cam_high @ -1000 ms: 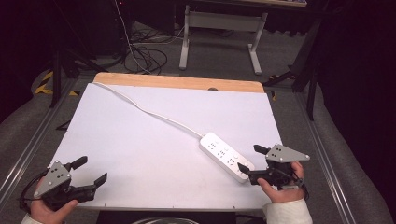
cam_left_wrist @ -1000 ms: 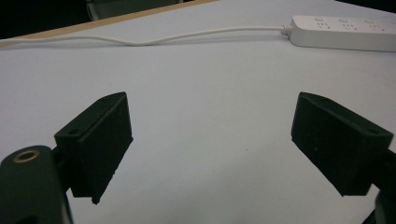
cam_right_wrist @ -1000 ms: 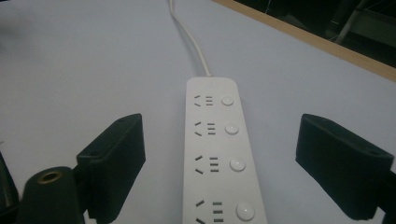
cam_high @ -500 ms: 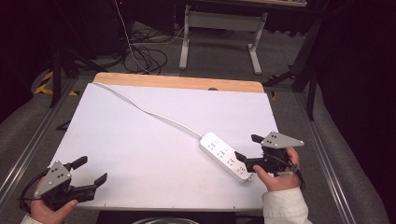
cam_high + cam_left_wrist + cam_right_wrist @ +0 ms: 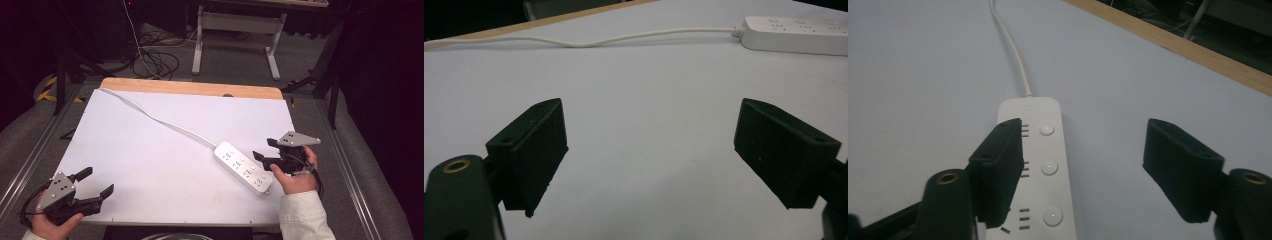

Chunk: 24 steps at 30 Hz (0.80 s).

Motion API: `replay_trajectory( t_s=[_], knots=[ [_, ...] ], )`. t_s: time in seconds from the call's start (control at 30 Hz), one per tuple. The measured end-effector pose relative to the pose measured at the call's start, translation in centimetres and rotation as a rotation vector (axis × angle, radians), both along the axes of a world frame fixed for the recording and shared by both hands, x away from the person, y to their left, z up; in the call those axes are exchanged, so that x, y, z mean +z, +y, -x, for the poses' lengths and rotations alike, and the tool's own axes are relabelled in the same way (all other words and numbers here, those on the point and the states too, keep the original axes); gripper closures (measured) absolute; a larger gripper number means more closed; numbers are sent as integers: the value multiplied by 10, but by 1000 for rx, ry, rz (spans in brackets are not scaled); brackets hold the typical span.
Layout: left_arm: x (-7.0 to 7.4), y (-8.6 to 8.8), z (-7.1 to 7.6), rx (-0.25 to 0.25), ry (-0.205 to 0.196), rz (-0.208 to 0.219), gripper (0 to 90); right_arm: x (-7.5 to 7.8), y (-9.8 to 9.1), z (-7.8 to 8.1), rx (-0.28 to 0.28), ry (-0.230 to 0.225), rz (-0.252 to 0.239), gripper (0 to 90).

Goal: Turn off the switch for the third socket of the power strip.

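Right gripper [image 5: 265, 159] lifted up-frame beside power strip [image 5: 243, 167], jaws apart; left gripper [image 5: 97, 184] agape, lower left; approach judged underway.

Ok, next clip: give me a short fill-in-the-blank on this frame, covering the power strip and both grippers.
1. The white power strip lies nearer the ____ gripper.
2. The strip's cord runs off toward the table's far-____ corner.
3. The left gripper has its jaws ____ over bare white tabletop.
4. In the right gripper view, the strip shows ____ round buttons.

Missing words: right; left; open; three
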State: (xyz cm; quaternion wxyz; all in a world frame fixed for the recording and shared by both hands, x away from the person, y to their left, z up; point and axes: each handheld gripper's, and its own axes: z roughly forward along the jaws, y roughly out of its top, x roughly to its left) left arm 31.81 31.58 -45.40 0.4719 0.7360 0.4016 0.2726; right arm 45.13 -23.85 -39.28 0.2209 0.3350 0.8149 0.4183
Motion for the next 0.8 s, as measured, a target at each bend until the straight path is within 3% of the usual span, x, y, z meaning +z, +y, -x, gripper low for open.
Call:
replay_trajectory(
  t_s=[0.13,0.23,0.33,0.5,0.8],
  knots=[
    [0,0,0,4,-4,1,143,-1,0,-6,-4,25,9,513],
    [0,0,0,2,-1,1,143,-1,2,-7,3,35,31,730],
    [0,0,0,2,1,6,143,-2,4,-9,35,93,54,900],
    [0,0,0,2,2,9,143,-3,8,-13,35,136,85,900],
    [0,-1,0,2,1,4,143,-9,16,-23,41,277,141,900]
  ],
)
